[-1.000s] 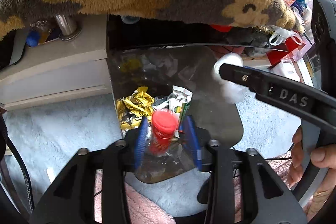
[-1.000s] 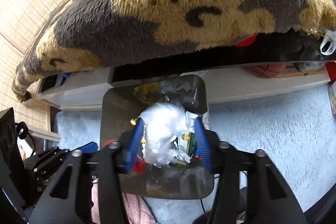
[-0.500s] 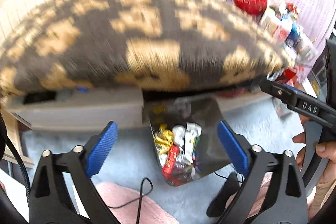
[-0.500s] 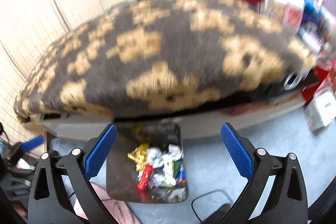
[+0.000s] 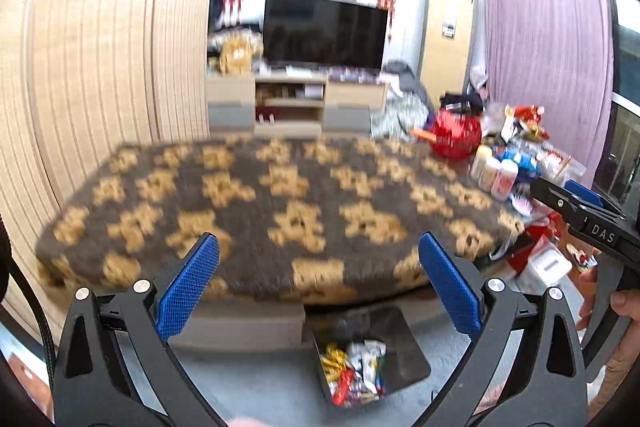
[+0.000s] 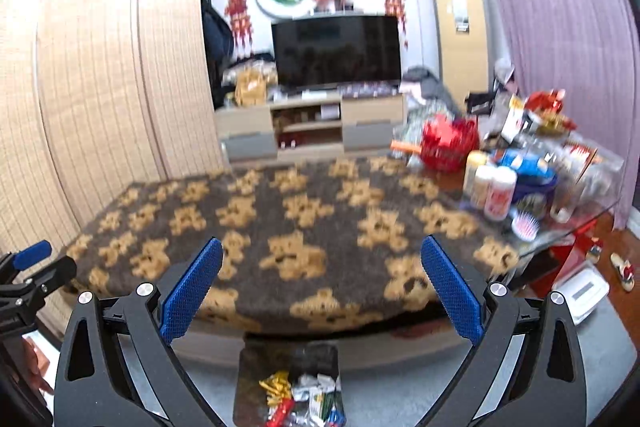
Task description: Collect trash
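Observation:
A dark bin (image 5: 404, 347) stands on the grey carpet below the table edge, holding crumpled wrappers (image 5: 354, 371) in gold, red, white and green. It also shows in the right wrist view (image 6: 256, 379) with the same wrappers (image 6: 308, 399). My left gripper (image 5: 318, 291) is open and empty, high above the bin. My right gripper (image 6: 320, 291) is open and empty, also high above it. The right gripper shows at the right edge of the left wrist view (image 5: 580, 215); the left gripper shows at the left edge of the right wrist view (image 6: 32, 275).
A low table under a brown blanket with tan bears (image 5: 280, 207) fills the middle. Bottles, a red basket and boxes (image 6: 500, 171) crowd its right end. A TV (image 6: 336, 51) on a stand is behind, a folding screen (image 6: 100, 87) at left, a purple curtain at right.
Both grippers let go of their trash into the bin, opened wide, and rose up and back, so the view now looks over the table to the room.

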